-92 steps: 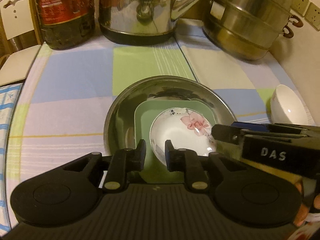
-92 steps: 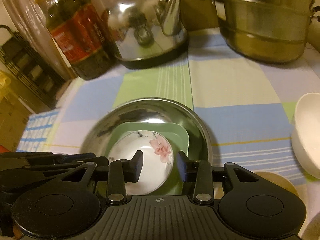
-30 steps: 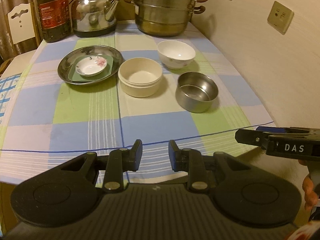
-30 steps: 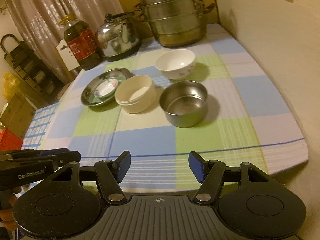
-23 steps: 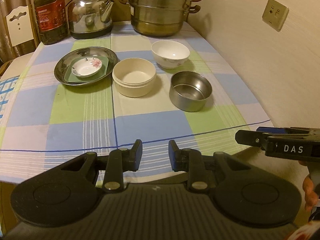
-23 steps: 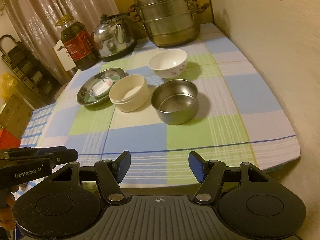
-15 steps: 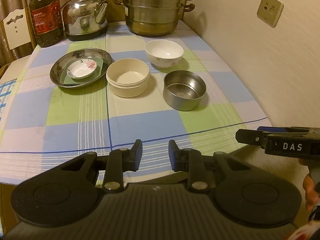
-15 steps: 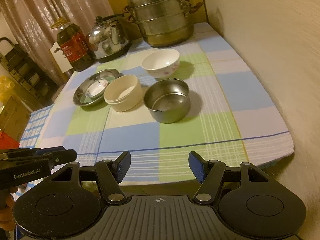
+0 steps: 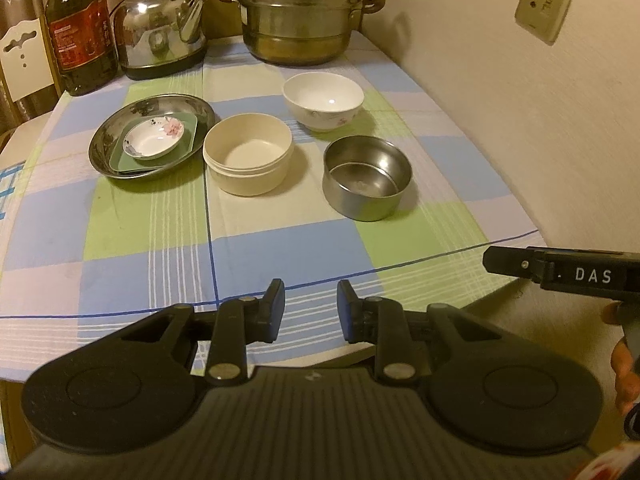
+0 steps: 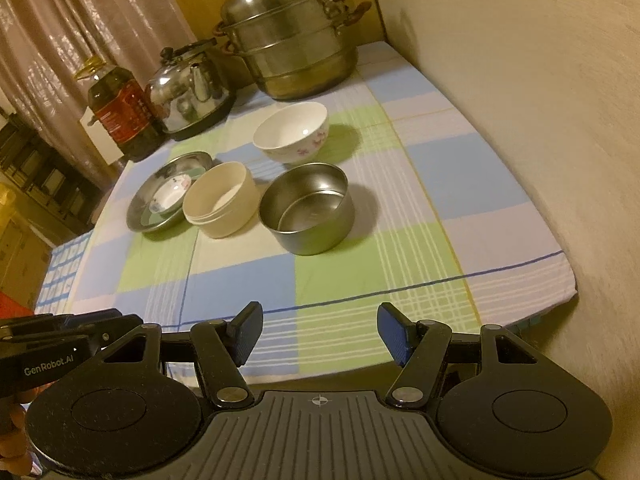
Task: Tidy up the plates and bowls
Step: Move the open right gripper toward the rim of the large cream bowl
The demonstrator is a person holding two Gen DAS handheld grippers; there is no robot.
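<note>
The plates are already nested: the small flowered dish (image 9: 153, 142) sits on the green square plate (image 9: 191, 136), which lies in the steel plate (image 9: 116, 148). I take that steel plate as my landmark. Just right of it stands the cream bowl (image 9: 248, 160), nearly touching its rim. Further right is the steel bowl (image 9: 367, 178), and beyond that pair, toward the back, the white porcelain bowl (image 9: 323, 100). All three bowls stand apart, upright and empty, so I judge the plate half done and the bowl stacking in hand.

My left gripper (image 9: 310, 312) hangs over the near table edge, well short of the steel plate, its fingers a narrow gap apart with nothing between them. My right gripper (image 10: 319, 334) hangs there too, fingers spread wide and empty.

Next I should probably carry the right gripper forward to a bowl's rim, one finger inside the wall and one outside, clamp, lift clear and lower it into a bowl wide enough to take it.
</note>
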